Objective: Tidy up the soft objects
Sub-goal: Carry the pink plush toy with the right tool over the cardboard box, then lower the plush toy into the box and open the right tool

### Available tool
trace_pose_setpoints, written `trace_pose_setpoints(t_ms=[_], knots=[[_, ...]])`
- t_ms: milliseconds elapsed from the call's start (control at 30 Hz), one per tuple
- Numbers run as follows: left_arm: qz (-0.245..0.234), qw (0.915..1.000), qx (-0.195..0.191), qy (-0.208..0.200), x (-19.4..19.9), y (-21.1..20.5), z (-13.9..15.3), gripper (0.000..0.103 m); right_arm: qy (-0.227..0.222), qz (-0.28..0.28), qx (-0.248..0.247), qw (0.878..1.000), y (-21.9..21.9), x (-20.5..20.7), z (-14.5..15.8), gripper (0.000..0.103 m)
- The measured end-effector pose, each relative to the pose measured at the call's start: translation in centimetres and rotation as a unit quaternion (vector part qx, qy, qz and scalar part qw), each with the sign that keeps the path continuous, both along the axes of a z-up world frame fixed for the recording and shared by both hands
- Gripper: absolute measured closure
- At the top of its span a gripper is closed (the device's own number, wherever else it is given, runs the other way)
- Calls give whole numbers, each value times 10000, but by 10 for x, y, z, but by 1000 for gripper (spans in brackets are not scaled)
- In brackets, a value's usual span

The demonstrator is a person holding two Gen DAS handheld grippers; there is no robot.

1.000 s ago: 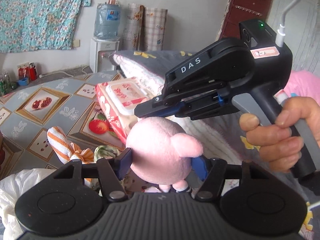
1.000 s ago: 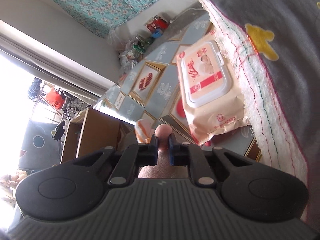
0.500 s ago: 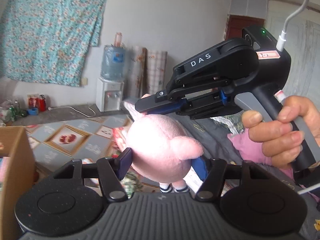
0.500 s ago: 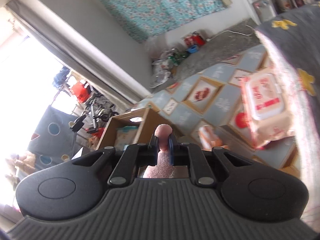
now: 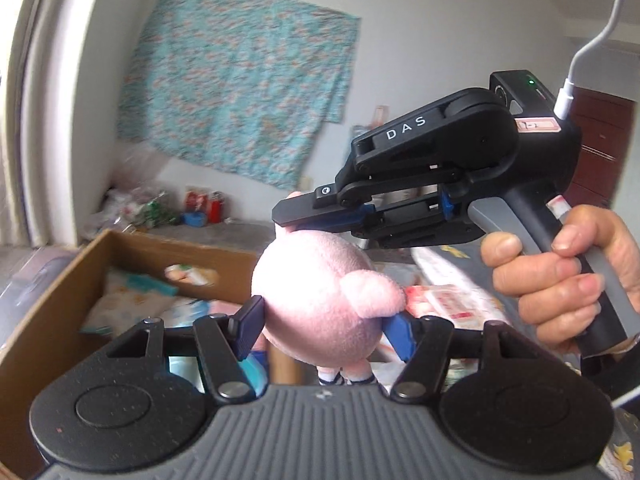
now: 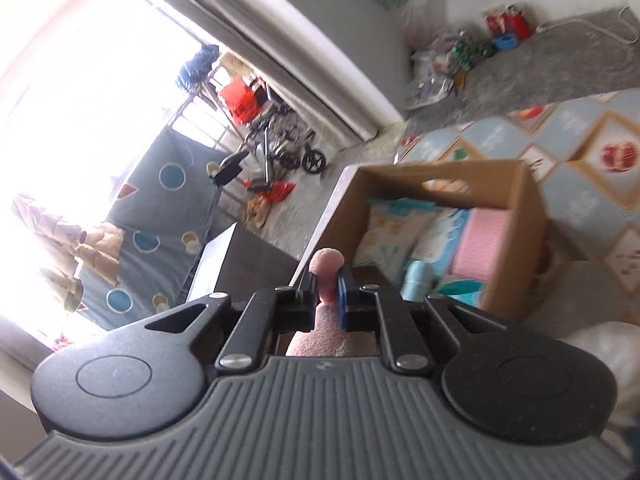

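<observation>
Pink plush toy is held in the air, cardboard box below-left with soft packs inside. Left gripper fingers clamp the plush body, moderately spread. Right gripper is pinched narrow on a plush limb at top. Patterned floor mat, floral cloth on the wall.

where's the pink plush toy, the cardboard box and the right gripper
pink plush toy (image 5: pixel 320 300): left wrist view, round body.
cardboard box (image 6: pixel 524 216): right wrist view, right wall.
right gripper (image 6: pixel 326 290): right wrist view, between fingertips.
</observation>
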State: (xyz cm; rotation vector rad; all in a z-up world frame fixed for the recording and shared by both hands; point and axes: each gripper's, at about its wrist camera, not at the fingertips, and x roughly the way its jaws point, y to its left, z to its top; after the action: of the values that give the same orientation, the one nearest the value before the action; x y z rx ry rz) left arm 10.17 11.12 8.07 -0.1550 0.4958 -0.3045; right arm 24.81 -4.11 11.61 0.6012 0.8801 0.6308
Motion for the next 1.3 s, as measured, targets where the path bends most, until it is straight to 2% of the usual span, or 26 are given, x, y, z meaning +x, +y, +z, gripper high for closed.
trace_pose_setpoints(t_ms=[100, 333, 433, 567, 733, 833, 900, 1200, 1300], knots=[[267, 9992, -128, 266, 16, 39, -7, 38, 211, 154, -63, 9996, 49, 28, -14, 94], [713, 9935, -293, 838, 50, 110, -36, 38, 593, 358, -271, 9972, 132, 82, -51, 94], [832, 9892, -438, 1123, 63, 131, -50, 38, 743, 375, -373, 9958, 151, 100, -70, 94], [991, 9853, -354, 1344, 74, 146, -62, 38, 941, 368, -474, 9938, 169, 119, -95, 94], [1239, 9726, -308, 1945, 78, 161, -82, 38, 1193, 337, -662, 9901, 187, 133, -124, 94], [1352, 9671, -259, 2139, 72, 162, -88, 38, 1274, 345, -752, 9884, 195, 138, -137, 94], [1381, 9662, -332, 2151, 65, 164, -87, 37, 1309, 326, -779, 9878, 198, 139, -141, 94], [1474, 9687, -86, 1997, 51, 165, -74, 38, 1538, 341, -778, 9844, 208, 143, -149, 88], [1556, 9695, 42, 1895, 49, 165, -70, 38, 1537, 304, -778, 9846, 206, 143, -147, 72]])
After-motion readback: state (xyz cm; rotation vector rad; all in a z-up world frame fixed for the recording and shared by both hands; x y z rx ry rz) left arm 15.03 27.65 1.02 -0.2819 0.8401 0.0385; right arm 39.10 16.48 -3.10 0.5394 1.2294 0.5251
